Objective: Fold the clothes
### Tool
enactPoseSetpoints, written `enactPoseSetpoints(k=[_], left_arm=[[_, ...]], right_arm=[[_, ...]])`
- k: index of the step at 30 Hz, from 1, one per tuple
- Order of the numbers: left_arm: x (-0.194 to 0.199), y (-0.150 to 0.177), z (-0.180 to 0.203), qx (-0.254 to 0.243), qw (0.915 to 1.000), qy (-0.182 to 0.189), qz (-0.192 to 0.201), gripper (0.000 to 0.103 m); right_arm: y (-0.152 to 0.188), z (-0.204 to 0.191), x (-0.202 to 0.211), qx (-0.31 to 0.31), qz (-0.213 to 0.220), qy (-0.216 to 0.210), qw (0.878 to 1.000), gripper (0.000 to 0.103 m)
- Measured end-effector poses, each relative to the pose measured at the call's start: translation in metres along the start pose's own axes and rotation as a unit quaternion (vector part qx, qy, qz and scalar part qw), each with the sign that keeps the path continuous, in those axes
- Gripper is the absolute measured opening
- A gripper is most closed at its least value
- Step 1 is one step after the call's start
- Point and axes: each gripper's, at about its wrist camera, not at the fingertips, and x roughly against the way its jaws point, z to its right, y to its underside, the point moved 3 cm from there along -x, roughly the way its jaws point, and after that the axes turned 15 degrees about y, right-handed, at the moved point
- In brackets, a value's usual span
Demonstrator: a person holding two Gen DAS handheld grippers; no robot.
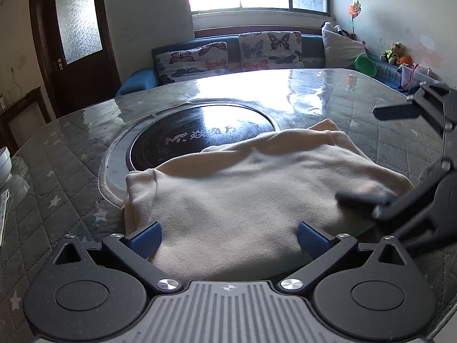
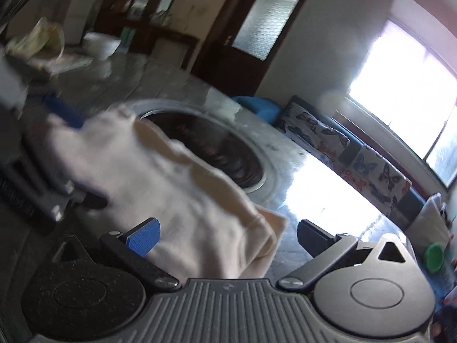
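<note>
Garment [image 1: 242, 188] on table [image 1: 57, 171], partly over round cooktop [image 1: 200, 137], sofa [image 1: 228, 54] behind

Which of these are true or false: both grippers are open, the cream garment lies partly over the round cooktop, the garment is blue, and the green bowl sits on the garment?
1. Both grippers are open. True: the left gripper and right gripper stand wide.
2. The cream garment partly covers the round cooktop. True.
3. The garment is blue. False: cream.
4. The green bowl sits on the garment. False: it is by the sofa cushions.
</note>
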Motion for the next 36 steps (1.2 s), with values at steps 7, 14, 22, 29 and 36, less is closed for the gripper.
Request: enactPoseSetpoints(k=[7,14,22,29,36], left_arm=[[0.017,0.003,-0.01,0.003,0.9999,-0.011,0.007,0.103],[0.024,0.015,-0.026,0.027,0.9992,-0.028,0.003,0.103],[0.035,0.025,-0.048,0.072,0.9964,-0.043,0.008,0.103],[0.049,0.03,-0.066,0.098,0.9936,-0.053,0.02,0.103],[0.061,0.037,-0.081,0.115,0.9905,-0.071,0.024,0.103]], right_arm=[[-0.01,0.002,0.018,0.004,0.032,0.005,0.999,0.103],[-0.004,-0.01,0.013,0.016,0.021,-0.007,1.0,0.103],[-0.004,-0.009,0.013,0.018,0.011,-0.004,1.0,0.103],[-0.008,-0.009,0.015,0.02,0.012,0.002,1.0,0.103],[-0.009,-0.007,0.017,0.018,0.011,0.007,1.0,0.103]])
